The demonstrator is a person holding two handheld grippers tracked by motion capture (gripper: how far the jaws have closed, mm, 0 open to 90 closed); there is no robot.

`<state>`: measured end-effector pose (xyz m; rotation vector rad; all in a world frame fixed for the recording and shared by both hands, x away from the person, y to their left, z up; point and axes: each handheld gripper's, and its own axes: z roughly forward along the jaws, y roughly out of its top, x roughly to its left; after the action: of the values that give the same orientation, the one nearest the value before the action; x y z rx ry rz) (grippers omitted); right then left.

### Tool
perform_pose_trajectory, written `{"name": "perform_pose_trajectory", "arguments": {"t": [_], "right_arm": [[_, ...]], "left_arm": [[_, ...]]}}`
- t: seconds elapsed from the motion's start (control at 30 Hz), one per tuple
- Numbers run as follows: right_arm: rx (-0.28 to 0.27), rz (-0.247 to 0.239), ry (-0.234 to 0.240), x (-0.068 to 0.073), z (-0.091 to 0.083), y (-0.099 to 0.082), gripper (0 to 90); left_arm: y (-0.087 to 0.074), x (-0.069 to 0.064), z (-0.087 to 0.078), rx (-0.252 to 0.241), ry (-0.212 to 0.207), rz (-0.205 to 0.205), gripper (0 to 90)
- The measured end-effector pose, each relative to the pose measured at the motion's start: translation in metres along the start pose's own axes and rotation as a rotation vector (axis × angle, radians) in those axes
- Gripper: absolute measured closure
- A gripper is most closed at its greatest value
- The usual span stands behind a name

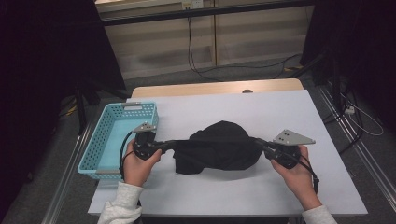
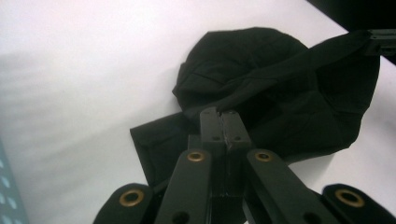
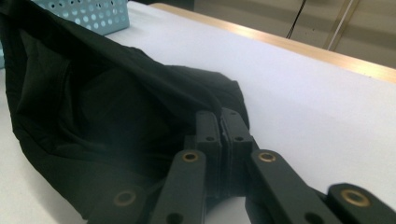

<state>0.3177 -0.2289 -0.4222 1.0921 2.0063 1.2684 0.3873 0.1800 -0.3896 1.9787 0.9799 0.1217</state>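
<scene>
A black cloth (image 1: 219,149) hangs stretched between my two grippers over the middle of the white table, its lower part bunched on the surface. My left gripper (image 1: 173,143) is shut on the cloth's left edge, its jaws pressed together on the fabric (image 2: 261,79) in the left gripper view (image 2: 222,114). At the right, my right gripper (image 1: 259,143) is shut on the opposite edge; the right gripper view shows its jaws (image 3: 220,114) clamped on a fold of the black cloth (image 3: 93,107).
A light blue perforated basket (image 1: 95,144) stands at the table's left edge, close behind my left hand; its corner (image 3: 93,16) appears in the right gripper view. The white tabletop (image 1: 280,112) has a wooden strip at the far edge. Cables lie on the floor beyond.
</scene>
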Motion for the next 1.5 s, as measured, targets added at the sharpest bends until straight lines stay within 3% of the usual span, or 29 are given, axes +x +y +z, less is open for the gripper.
{"name": "perform_pose_trajectory", "arguments": {"t": [0.27, 0.33, 0.5, 0.6, 0.73, 0.87, 1.0, 1.1, 1.13, 1.2, 1.33, 1.43, 1.5], "right_arm": [[0.042, -0.02, 0.019, 0.009, 0.01, -0.006, 86.7], [0.044, -0.024, 0.022, 0.011, 0.011, -0.006, 87.0], [0.051, -0.036, 0.035, 0.016, 0.015, -0.007, 86.7], [0.057, -0.042, 0.044, 0.02, 0.017, -0.007, 86.3], [0.061, -0.046, 0.052, 0.023, 0.02, -0.007, 85.5], [0.067, -0.048, 0.056, 0.025, 0.022, -0.007, 84.5], [0.071, -0.051, 0.06, 0.028, 0.022, -0.008, 82.8], [0.079, -0.056, 0.064, 0.029, 0.022, -0.009, 79.7], [0.083, -0.061, 0.066, 0.03, 0.022, -0.01, 77.6], [0.096, -0.064, 0.062, 0.031, 0.022, -0.012, 74.1], [0.122, -0.063, 0.059, 0.034, 0.021, -0.017, 60.9], [0.139, -0.075, 0.073, 0.037, 0.018, -0.021, 52.8], [0.153, -0.068, 0.068, 0.039, 0.016, -0.024, 46.4]], "left_arm": [[-0.003, -0.002, 0.007, 0.03, -0.015, 0.009, 88.7], [-0.004, -0.003, 0.01, 0.03, -0.02, 0.022, 82.2], [-0.004, -0.006, 0.018, 0.035, -0.019, 0.074, 53.8], [-0.006, -0.01, 0.026, 0.055, -0.04, 0.088, 48.3], [-0.01, -0.016, 0.039, 0.09, -0.044, 0.143, 42.3], [-0.014, -0.018, 0.052, 0.1, -0.023, 0.181, 37.2], [-0.018, -0.015, 0.061, 0.099, 0.001, 0.194, 40.9], [-0.018, -0.015, 0.063, 0.084, 0.014, 0.199, 54.5], [-0.017, -0.016, 0.063, 0.086, 0.015, 0.197, 65.9], [-0.016, -0.015, 0.064, 0.096, 0.039, 0.193, 71.2], [-0.014, -0.012, 0.062, 0.104, 0.057, 0.143, 84.4], [-0.008, -0.007, 0.053, 0.089, 0.054, 0.114, 87.0], [-0.004, -0.004, 0.044, 0.048, 0.062, 0.079, 87.3]]}}
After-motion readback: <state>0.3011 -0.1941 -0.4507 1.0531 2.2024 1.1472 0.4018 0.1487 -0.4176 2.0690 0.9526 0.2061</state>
